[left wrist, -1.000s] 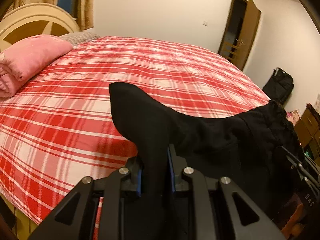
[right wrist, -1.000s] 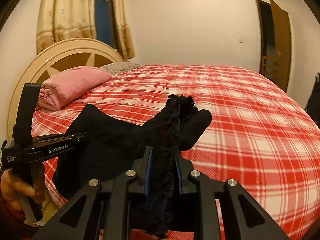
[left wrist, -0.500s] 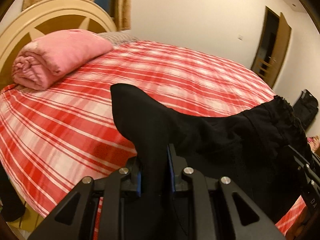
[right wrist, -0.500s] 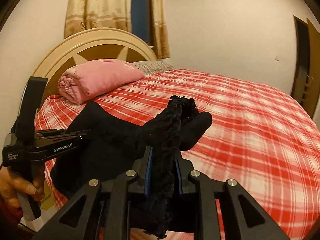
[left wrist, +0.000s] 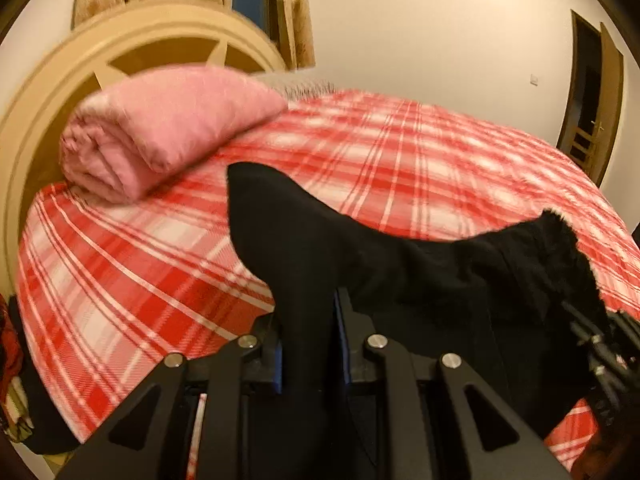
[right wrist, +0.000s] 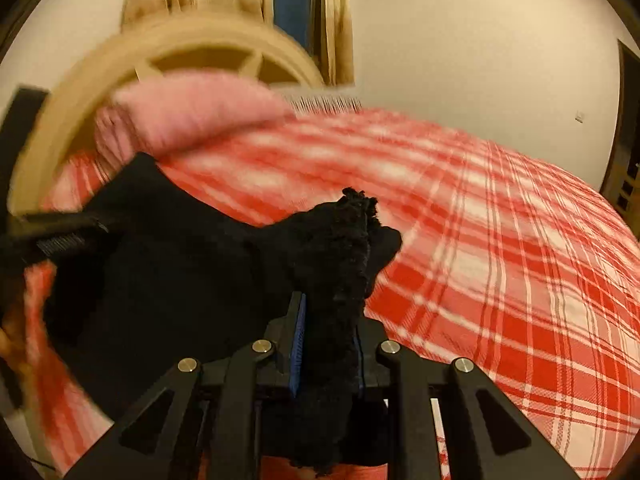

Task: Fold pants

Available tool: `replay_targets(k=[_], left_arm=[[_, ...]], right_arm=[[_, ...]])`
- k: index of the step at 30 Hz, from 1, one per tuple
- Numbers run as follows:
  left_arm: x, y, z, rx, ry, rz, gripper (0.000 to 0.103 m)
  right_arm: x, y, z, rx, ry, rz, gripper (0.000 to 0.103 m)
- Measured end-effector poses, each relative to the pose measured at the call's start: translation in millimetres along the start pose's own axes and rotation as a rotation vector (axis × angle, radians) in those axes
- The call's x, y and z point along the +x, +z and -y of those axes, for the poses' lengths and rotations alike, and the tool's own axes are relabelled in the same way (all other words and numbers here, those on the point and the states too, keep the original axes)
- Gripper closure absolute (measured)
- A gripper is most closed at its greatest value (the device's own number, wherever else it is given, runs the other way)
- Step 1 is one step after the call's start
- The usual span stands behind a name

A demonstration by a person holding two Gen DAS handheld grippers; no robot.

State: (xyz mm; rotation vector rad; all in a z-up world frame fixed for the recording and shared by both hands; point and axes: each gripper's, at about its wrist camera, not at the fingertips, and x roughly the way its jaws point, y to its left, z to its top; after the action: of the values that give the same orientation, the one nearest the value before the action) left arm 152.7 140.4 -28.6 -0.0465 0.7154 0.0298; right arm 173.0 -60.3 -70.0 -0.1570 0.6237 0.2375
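Black pants (left wrist: 420,272) hang stretched between my two grippers above the red plaid bed (left wrist: 440,168). My left gripper (left wrist: 308,320) is shut on one smooth end of the pants, which sticks up past the jaws. My right gripper (right wrist: 328,320) is shut on the other end, a bunched, fuzzy-edged part of the pants (right wrist: 344,248). The right gripper shows at the right edge of the left wrist view (left wrist: 600,344). The left gripper shows at the left edge of the right wrist view (right wrist: 60,236). The fabric between them sags.
A rolled pink blanket (left wrist: 160,132) lies at the head of the bed by the round cream headboard (left wrist: 52,92). Curtains and a window are behind it. An open brown door (left wrist: 592,100) is at the far right. Clutter sits by the bed's left edge (left wrist: 12,364).
Both views have swung left toward the headboard, and the pink blanket now looks larger and closer. Both grippers keep their hold on the pants. The frames are motion-blurred now.
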Motion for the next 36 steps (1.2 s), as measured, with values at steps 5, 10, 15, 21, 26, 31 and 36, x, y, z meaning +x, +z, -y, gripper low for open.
replay_targets(k=[5, 10, 15, 21, 26, 31, 36], left_arm=[[26, -14, -28, -0.074, 0.055, -0.079, 0.066], [18, -21, -66, -0.109, 0.148, -0.098, 0.035], [-5, -32, -80, -0.091, 0.179, -0.079, 0.037], [-26, -37, -59, -0.05, 0.131, -0.023, 0.034], [-24, -39, -21, 0.026, 0.092, -0.032, 0.032], [-8, -49, -7, 0.059, 0.133, -0.077, 0.032], [-3, -63, -13, 0.026, 0.129, -0.082, 0.026]], right_arm=[[15, -5, 16, 0.047, 0.026, -0.059, 0.07], [10, -9, 29, 0.077, 0.023, -0.092, 0.04], [-38, -14, 53, 0.22, 0.014, -0.006, 0.039], [-78, -25, 41, 0.227, -0.01, 0.061, 0.079], [-64, -11, 9, 0.154, 0.025, 0.048, 0.079], [-23, -25, 2, 0.174, 0.01, -0.094, 0.079], [-16, -34, -1, 0.143, -0.029, -0.065, 0.079]])
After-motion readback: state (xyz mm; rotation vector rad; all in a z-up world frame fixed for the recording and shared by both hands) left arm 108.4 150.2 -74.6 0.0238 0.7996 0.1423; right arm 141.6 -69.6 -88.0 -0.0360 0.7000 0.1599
